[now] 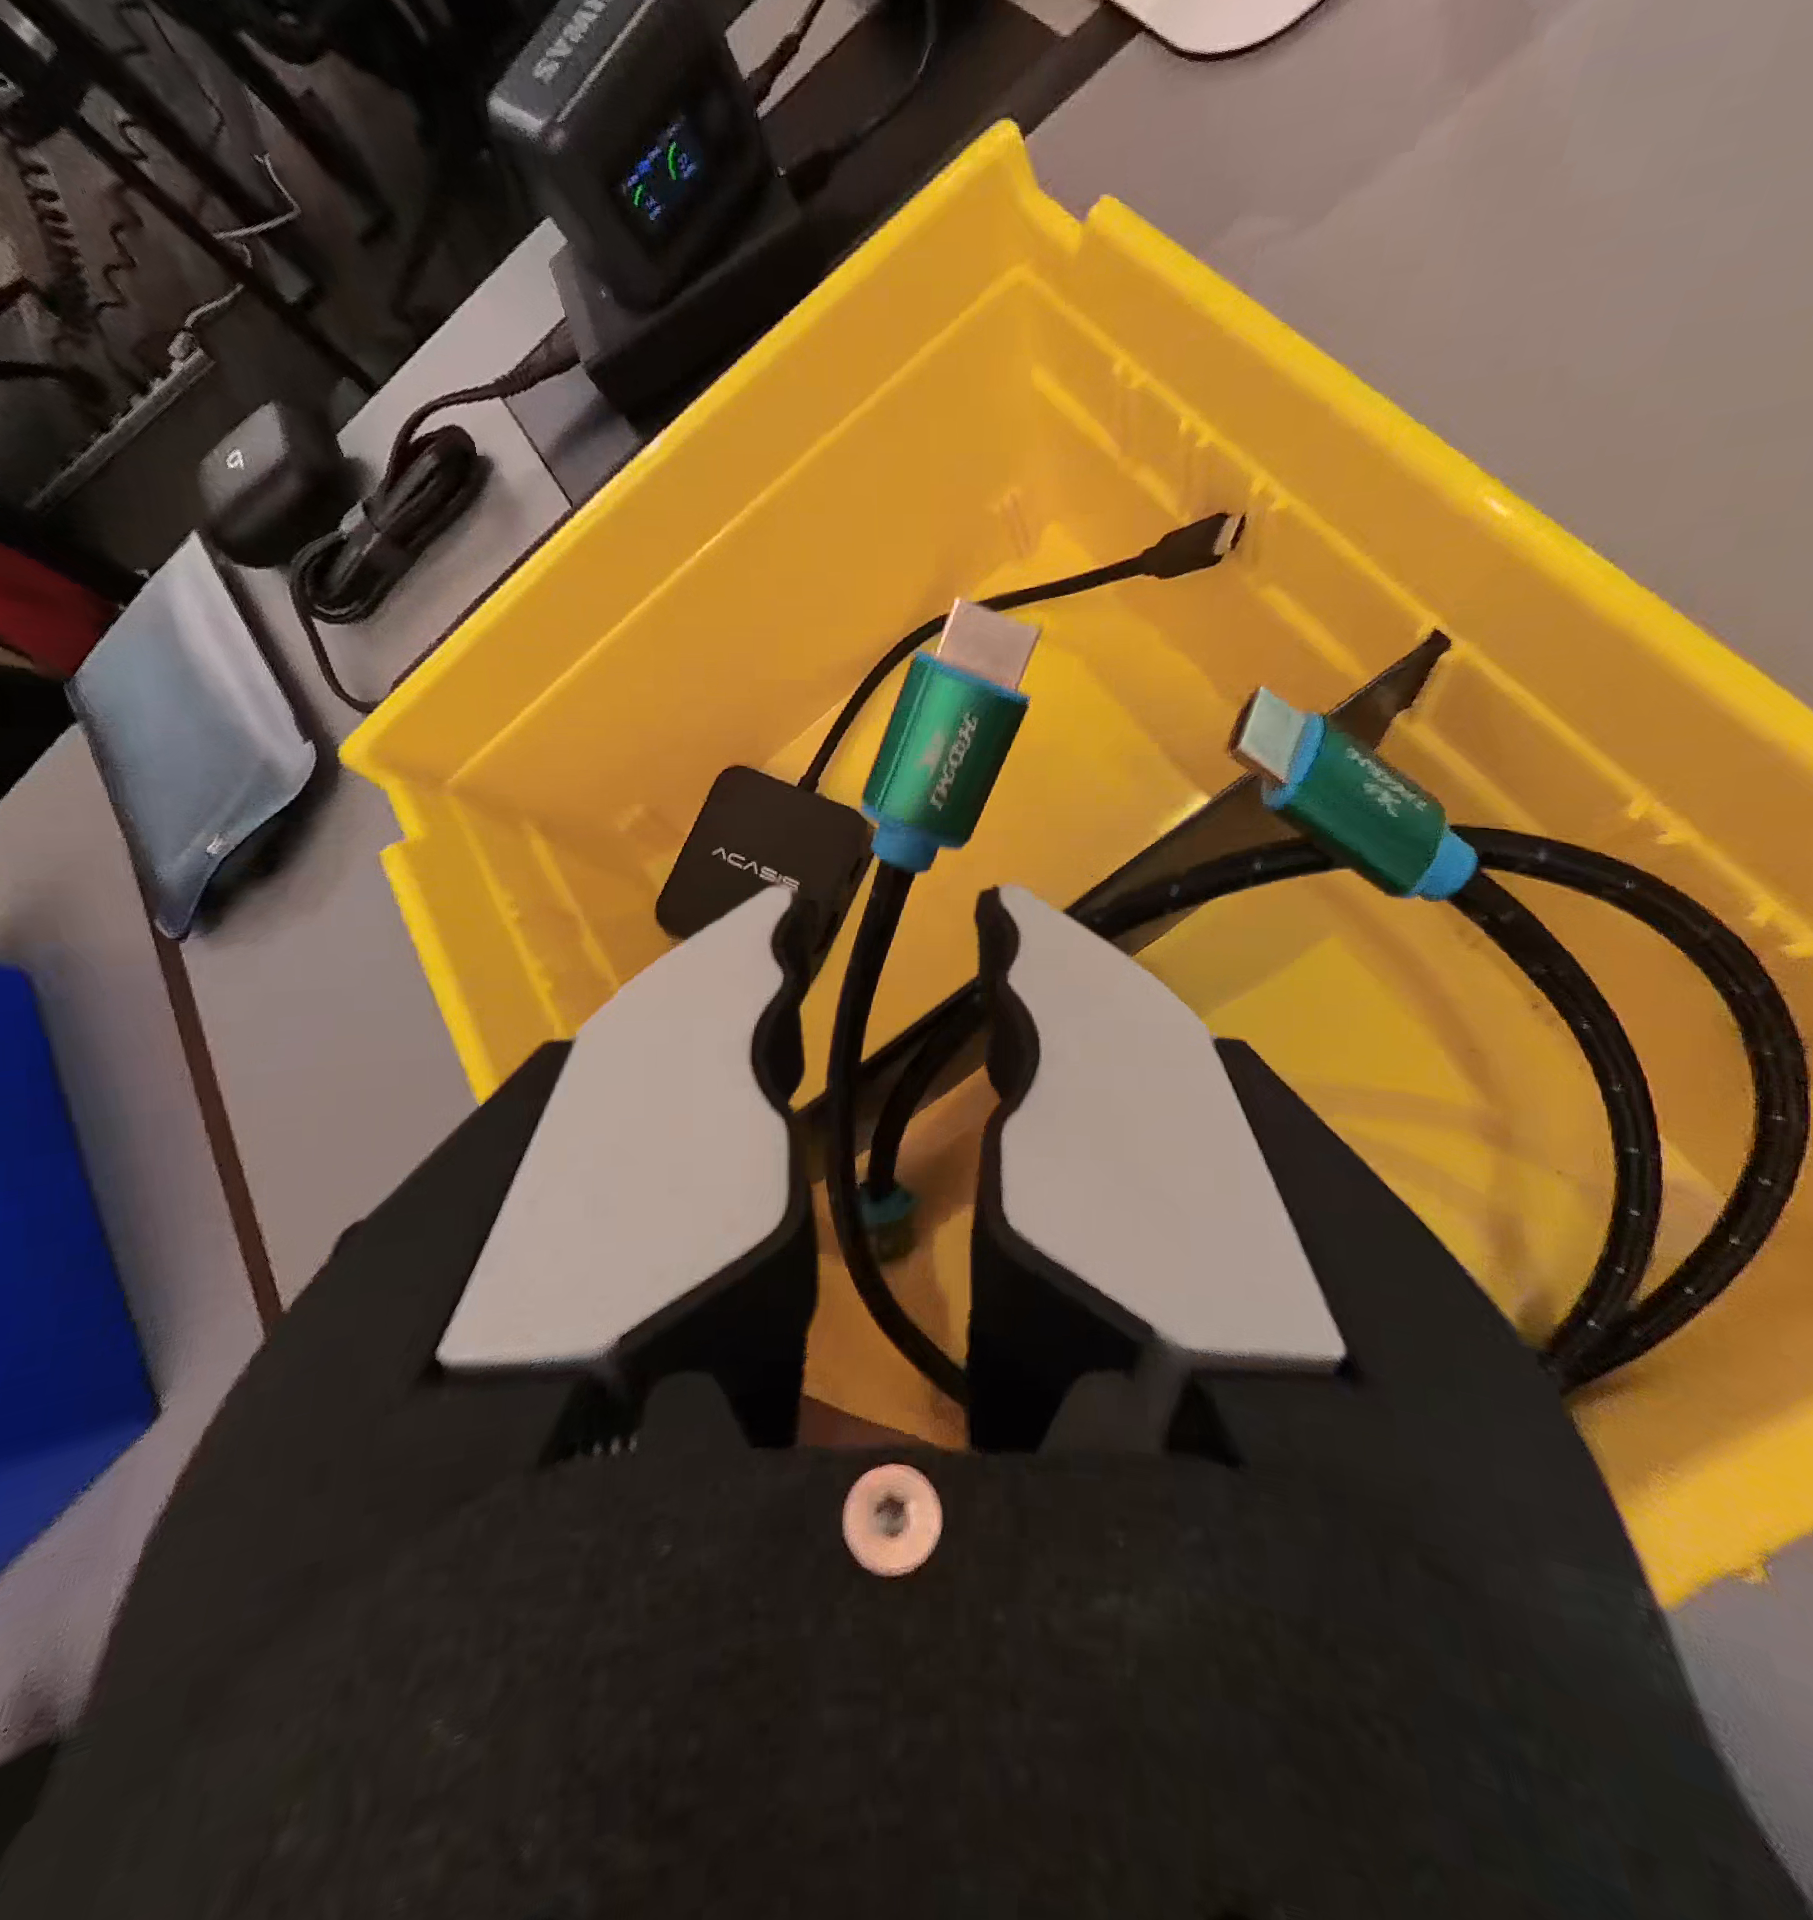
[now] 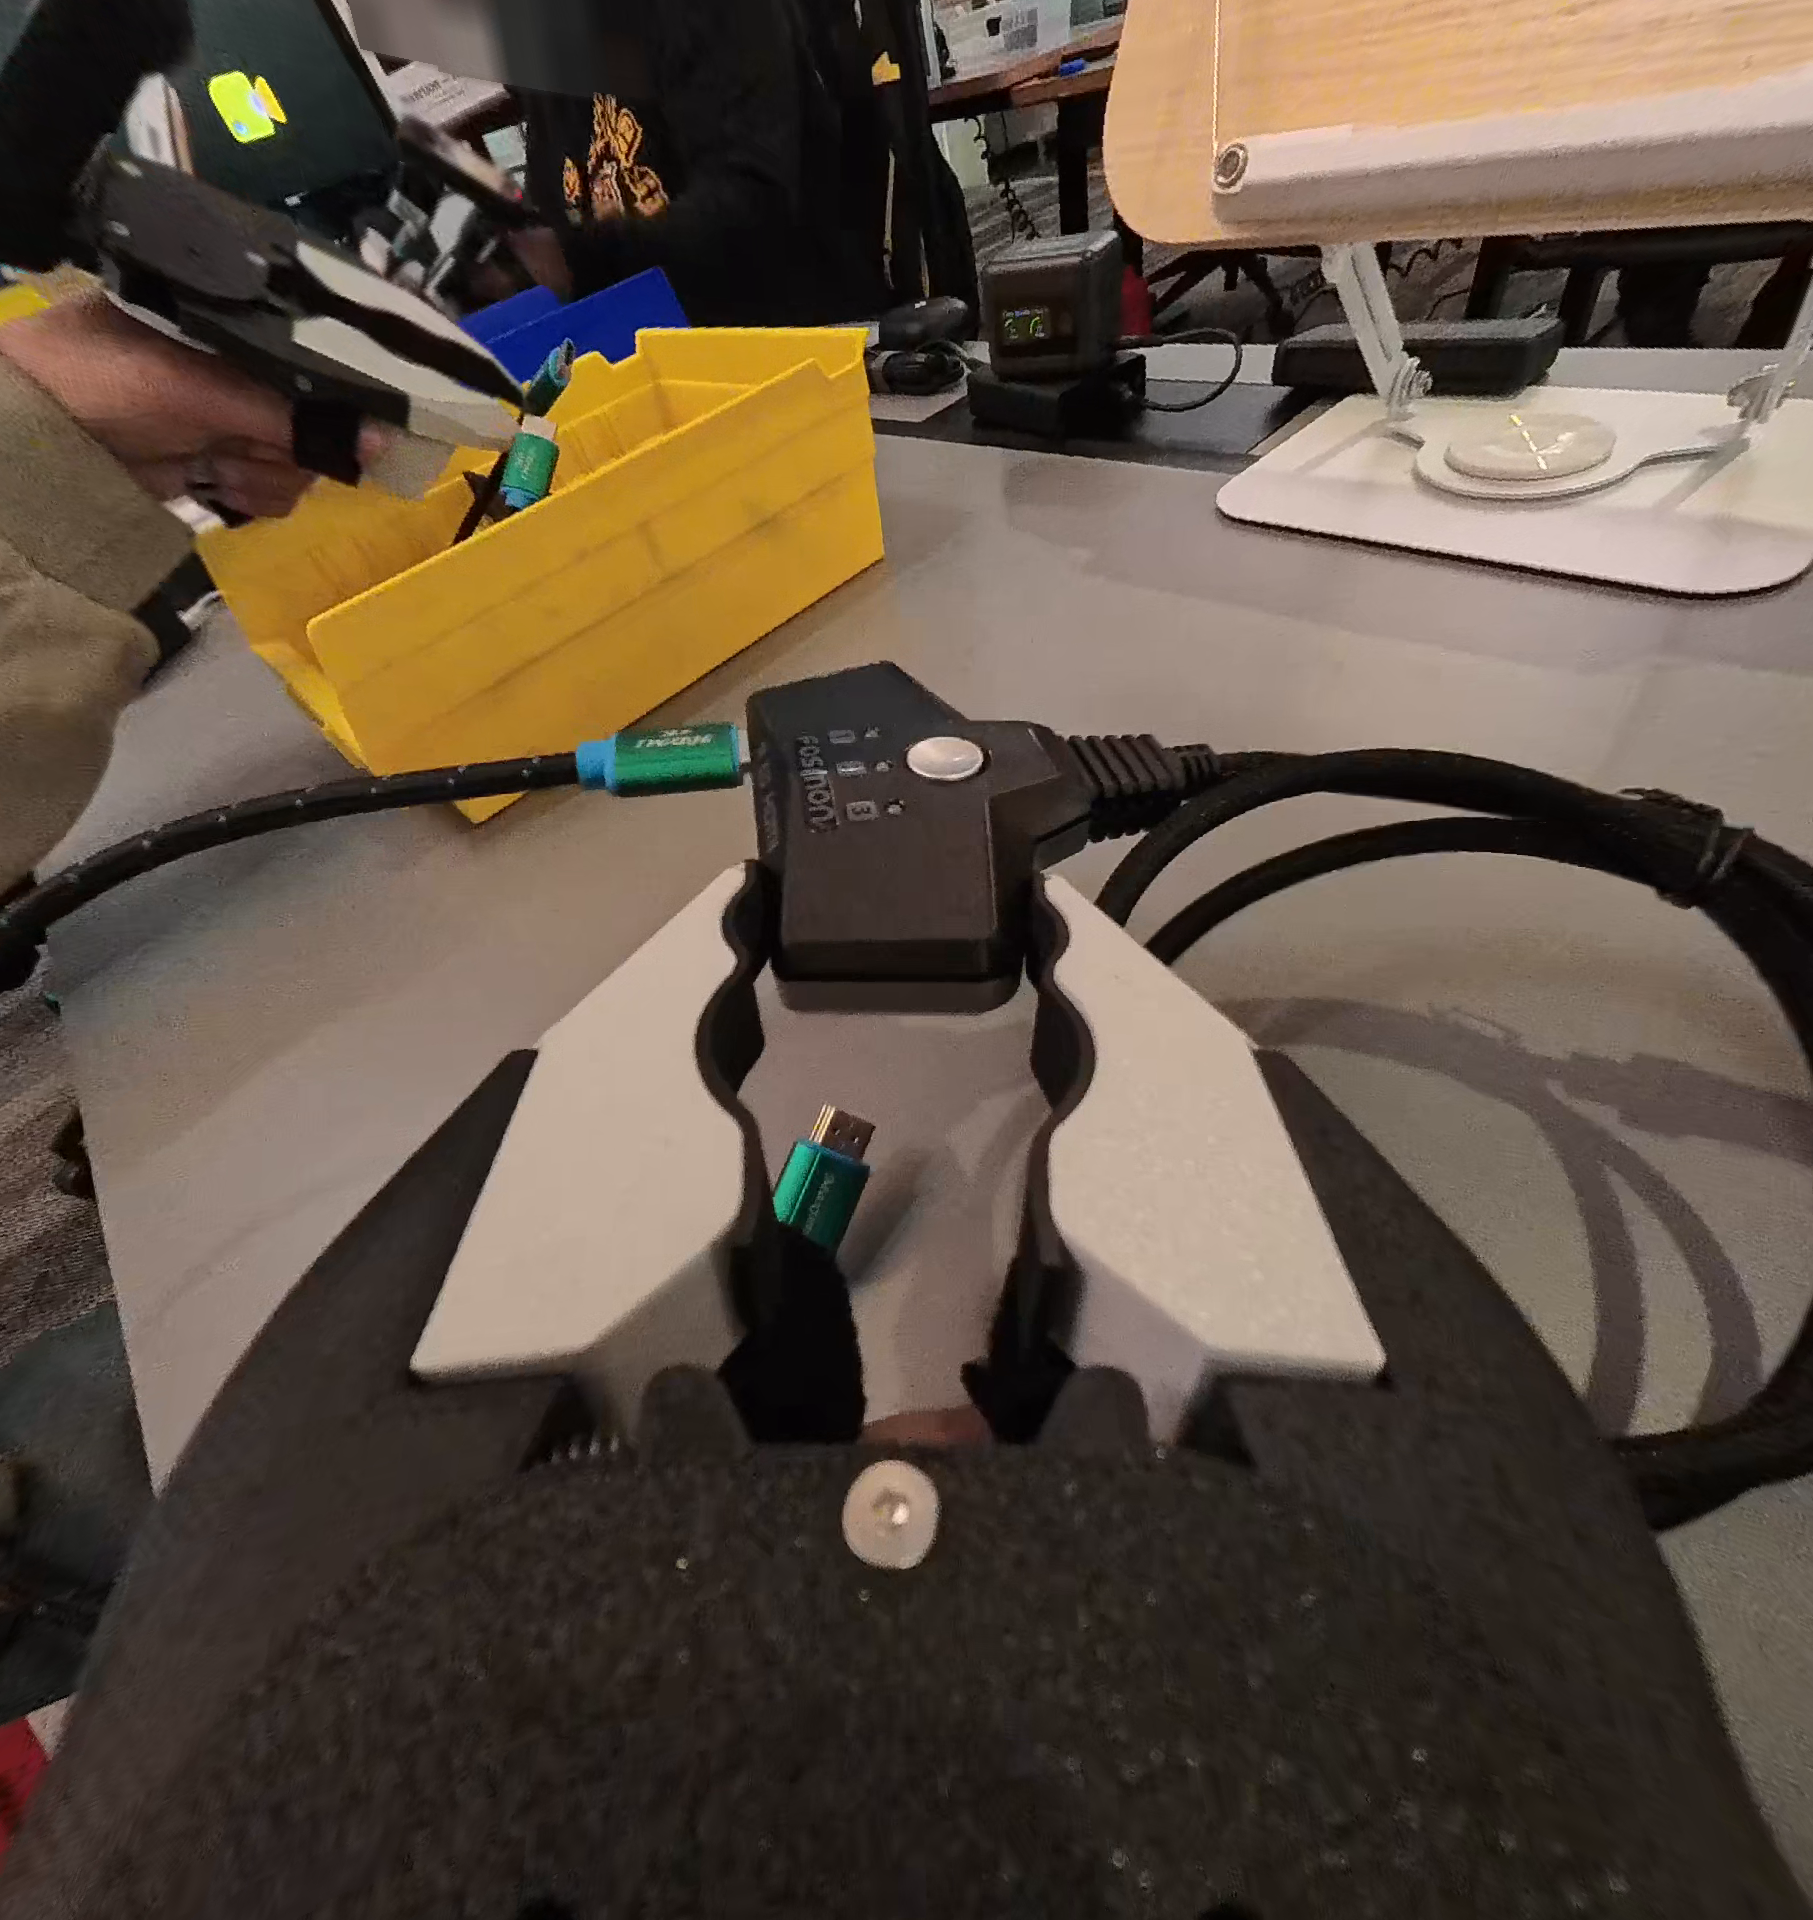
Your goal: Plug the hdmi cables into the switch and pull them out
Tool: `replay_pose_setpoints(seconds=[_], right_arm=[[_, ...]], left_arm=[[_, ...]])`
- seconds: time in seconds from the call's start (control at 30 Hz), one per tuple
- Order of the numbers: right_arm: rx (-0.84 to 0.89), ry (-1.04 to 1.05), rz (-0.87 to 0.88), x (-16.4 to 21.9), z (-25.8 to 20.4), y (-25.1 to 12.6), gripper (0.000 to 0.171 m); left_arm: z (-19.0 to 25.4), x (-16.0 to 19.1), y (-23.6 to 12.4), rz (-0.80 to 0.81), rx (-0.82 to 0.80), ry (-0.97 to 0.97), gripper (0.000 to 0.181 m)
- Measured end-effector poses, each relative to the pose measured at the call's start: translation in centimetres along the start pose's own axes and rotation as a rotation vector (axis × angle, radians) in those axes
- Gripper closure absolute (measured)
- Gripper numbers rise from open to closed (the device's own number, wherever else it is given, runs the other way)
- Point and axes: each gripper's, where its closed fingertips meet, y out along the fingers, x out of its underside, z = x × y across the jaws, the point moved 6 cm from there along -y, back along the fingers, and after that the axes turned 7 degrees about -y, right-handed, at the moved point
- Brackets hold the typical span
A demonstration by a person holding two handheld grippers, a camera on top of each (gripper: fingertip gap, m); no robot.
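Observation:
The black HDMI switch (image 2: 881,831) lies on the grey table. My right gripper (image 2: 897,904) is shut on its near end. One green HDMI plug (image 2: 663,758) is plugged into the switch's left side. A loose green plug (image 2: 824,1184) lies on the table between my right fingers. My left gripper (image 1: 886,914) is open above the yellow bin (image 1: 673,540), also seen in the right wrist view (image 2: 507,410). A braided cable runs beneath the gap to a green plug (image 1: 943,738). A second green plug (image 1: 1349,800) lies in the bin to the right.
The bin also holds a small black box (image 1: 756,852) and a thin black cable (image 1: 1182,551). The switch's own thick cable (image 2: 1712,914) coils to the right. A white stand (image 2: 1504,499), a black device with a screen (image 2: 1047,312) and a blue bin (image 2: 590,312) stand farther back. My hands' fingertips stand some 40 centimeters from each other.

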Motion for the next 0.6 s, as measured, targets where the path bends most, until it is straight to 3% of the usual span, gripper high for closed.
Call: replay_pose_setpoints(seconds=[0.13,0.23,0.43,0.53,0.6], right_arm=[[-0.009,0.002,-0.008,0.1,-0.3,0.1,0.123],[-0.008,0.005,-0.001,-0.1,-0.4,-0.1,0.123],[0.002,0.001,0.021,-0.6,-0.4,-0.6,0.123],[0.006,0.004,0.03,-0.7,-0.3,-0.9,0.123],[0.013,-0.001,0.035,-0.7,-0.1,-1.0,0.123]], left_arm=[[0.0,0.0,0.5,0.01,-0.041,0.081,0.172],[-0.6,-1.2,-2.4,0.09,-0.077,0.062,0.174],[-0.9,-6.9,-17.7,0.343,-0.142,0.035,0.175],[1.2,-9.1,-25.1,0.404,-0.122,0.067,0.175],[3.8,-9.8,-27.9,0.397,-0.042,0.089,0.175]])
